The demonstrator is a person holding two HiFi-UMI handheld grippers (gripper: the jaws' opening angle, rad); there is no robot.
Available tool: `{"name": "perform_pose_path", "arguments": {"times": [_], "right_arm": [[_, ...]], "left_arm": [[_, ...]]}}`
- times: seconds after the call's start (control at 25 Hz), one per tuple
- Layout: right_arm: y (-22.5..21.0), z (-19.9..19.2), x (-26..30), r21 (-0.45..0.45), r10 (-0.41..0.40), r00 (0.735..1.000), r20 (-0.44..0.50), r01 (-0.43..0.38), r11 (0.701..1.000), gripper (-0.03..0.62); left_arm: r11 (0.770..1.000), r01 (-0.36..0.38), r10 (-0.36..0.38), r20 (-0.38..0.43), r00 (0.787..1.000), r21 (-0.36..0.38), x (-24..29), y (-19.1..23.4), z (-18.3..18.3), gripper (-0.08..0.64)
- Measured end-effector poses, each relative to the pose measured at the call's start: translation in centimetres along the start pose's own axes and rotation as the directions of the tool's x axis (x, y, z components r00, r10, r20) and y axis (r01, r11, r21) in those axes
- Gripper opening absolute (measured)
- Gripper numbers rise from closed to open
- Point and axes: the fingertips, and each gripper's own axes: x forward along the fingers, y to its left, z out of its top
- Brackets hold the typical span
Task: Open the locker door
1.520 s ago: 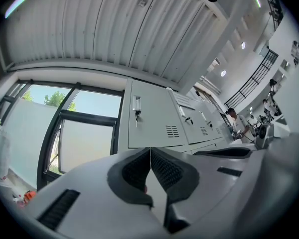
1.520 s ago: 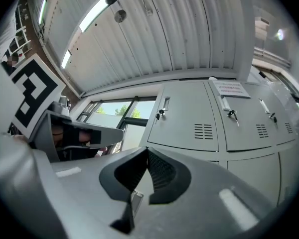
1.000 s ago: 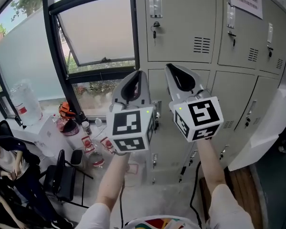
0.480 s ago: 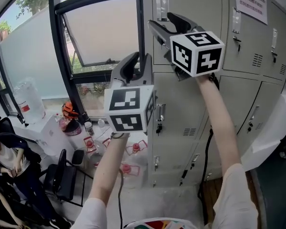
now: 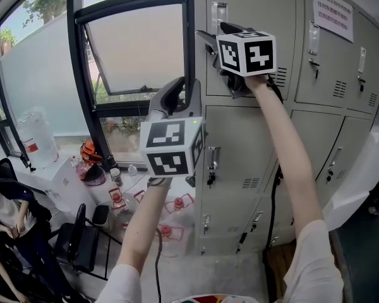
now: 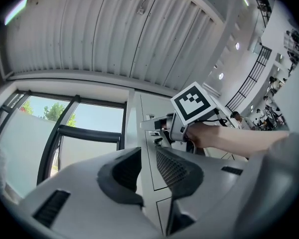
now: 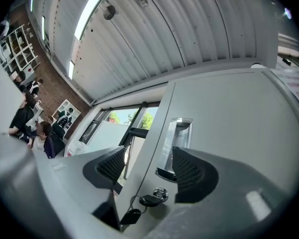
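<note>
1. We hold our right gripper [image 5: 213, 34] high, close against the top-row locker door [image 5: 265, 2]. Its jaws are opening, and nothing is pinched between them.
2. In the right gripper view, the door's recessed handle [image 7: 177, 136] lies straight ahead. It sits just above the gap, closer to the right-hand jaw, and its long axis stands upright.
3. Below the handle, a key [image 7: 150, 199] sits in the lock.
4. Our left gripper [image 5: 180, 96] hangs lower, beside the window frame [image 5: 191, 55] and apart from that door. Its jaws are partly spread and empty.
5. We judge the right gripper the nearer one. It likely needs to rise slightly to straddle the handle's narrow width.
</note>
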Motion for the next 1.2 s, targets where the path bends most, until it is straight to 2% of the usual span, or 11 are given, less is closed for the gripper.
{"name": "perform_pose_path", "arguments": {"times": [0.24, 0.44, 0.64, 0.84, 0.96, 1.2], "right_arm": [[0.0, -0.8, 1.0, 0.017, 0.007, 0.999, -0.04, -0.007, 1.0, 0.288], [0.2, -0.7, 0.9, 0.021, 0.013, 0.999, -0.037, -0.012, 1.0, 0.291], [1.0, -0.2, -0.3, -0.012, 0.025, 0.999, -0.026, -0.025, 1.0, 0.291], [2.0, 0.9, -2.2, -0.055, 0.053, 0.999, -0.008, -0.054, 0.997, 0.291], [2.3, 1.5, -3.4, -0.062, 0.059, 0.998, 0.006, -0.058, 0.996, 0.291], [2.9, 2.5, -5.7, -0.071, 0.058, 0.998, 0.029, -0.056, 0.996, 0.291]], "left_arm": [[1.0, 0.0, 0.0, 0.001, 1.0, -0.022, -0.5, 1.0, -0.3, 0.083], [0.999, 0.01, -0.01, 0.001, 1.0, -0.035, -0.7, 1.4, -0.5, 0.084], [0.991, 0.1, -0.099, 0.018, 0.995, -0.091, -0.5, 0.0, -0.5, 0.143], [0.98, 0.145, -0.15, -0.027, 0.988, -0.139, 0.5, -1.5, -1.7, 0.189], [0.969, 0.17, -0.179, -0.036, 0.983, -0.18, 0.9, -2.3, -2.2, 0.192], [0.953, 0.218, -0.234, -0.057, 0.97, -0.209, 1.7, -3.6, -2.6, 0.192]]}}
